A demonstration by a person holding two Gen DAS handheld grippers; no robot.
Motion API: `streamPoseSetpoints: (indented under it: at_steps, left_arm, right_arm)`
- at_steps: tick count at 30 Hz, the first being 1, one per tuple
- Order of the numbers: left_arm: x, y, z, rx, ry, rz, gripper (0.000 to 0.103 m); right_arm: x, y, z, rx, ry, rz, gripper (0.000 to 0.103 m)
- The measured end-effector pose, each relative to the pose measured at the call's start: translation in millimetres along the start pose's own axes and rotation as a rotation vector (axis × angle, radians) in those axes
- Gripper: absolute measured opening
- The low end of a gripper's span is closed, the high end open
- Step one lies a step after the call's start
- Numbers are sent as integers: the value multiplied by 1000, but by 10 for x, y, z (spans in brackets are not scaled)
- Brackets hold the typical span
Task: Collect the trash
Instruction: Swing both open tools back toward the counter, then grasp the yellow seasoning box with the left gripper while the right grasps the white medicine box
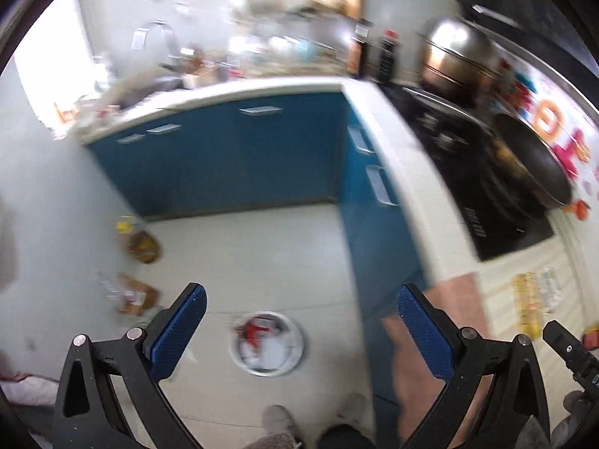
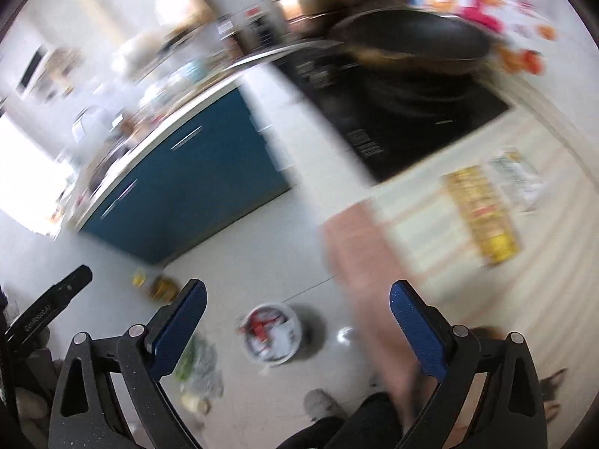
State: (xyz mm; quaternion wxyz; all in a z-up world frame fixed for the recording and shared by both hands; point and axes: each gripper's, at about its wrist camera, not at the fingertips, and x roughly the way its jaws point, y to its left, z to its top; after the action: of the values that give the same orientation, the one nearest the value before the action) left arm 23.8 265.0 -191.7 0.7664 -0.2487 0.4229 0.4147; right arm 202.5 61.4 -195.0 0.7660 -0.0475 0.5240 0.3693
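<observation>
A small white trash bin point(image 1: 267, 344) stands on the light floor, filled with red and white scraps; the same trash bin point(image 2: 272, 332) shows in the right wrist view. My left gripper point(image 1: 299, 325) hangs high above it, open, nothing between its blue pads. My right gripper point(image 2: 297, 321) is also open and empty, well above the floor. A yellow wrapper point(image 2: 481, 215) and a white wrapper point(image 2: 518, 179) lie on the striped mat on the counter. A plastic bag with green scraps point(image 2: 198, 366) lies on the floor left of the bin. Both views are blurred.
Blue cabinets point(image 1: 232, 153) with a white worktop form a corner. A black cooktop point(image 1: 483, 172) carries a dark pan point(image 1: 535, 161) and a steel pot point(image 1: 456, 56). A pink towel point(image 2: 370, 273) hangs off the counter edge. Bottles point(image 1: 140, 241) stand by the left wall. The person's slippers point(image 1: 280, 422) show below.
</observation>
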Motion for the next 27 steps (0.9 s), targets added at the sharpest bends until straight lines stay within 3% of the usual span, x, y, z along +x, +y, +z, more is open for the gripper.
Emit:
streamPoseSetpoints:
  at_steps: [5,10,13,17,21,22,23,24,27]
  left_arm:
    - [687,-1440,109,116,275,-115,103]
    - [1179,-2710,-79,199,483,-198,103]
    - [1430,-3252,-214,203,603,-223,103]
    - [1668,-3685,-382,189,716,-225,101]
    - [1793,-3882,-474,222,737,-172,96]
    - [1813,-3911,-487,236,735,-153,74]
    - [1805,-3912,-497,254,722,-131,61]
    - [1793,-3937,-478,260,703,-127,56]
    - [1708,-3816,-411,308,631,-121,55]
  right_arm:
    - [127,-995,499,15,47,-183,100]
    - [136,-2044,928,130,34,-302,100]
    - [107,-2587,1056,221,28,-349,100]
    - [130,-3067,1088,307,45,-377,100]
    - [253,-3313,1056,339,87,-371,100]
    - [281,-3338,1046,336,93,-370,100]
    - [314,-3359,1041,330,104,-358,100]
    - [346,-3370,1038,325,117,-342,100]
    - [480,-3330,1050,272,154,-278,100]
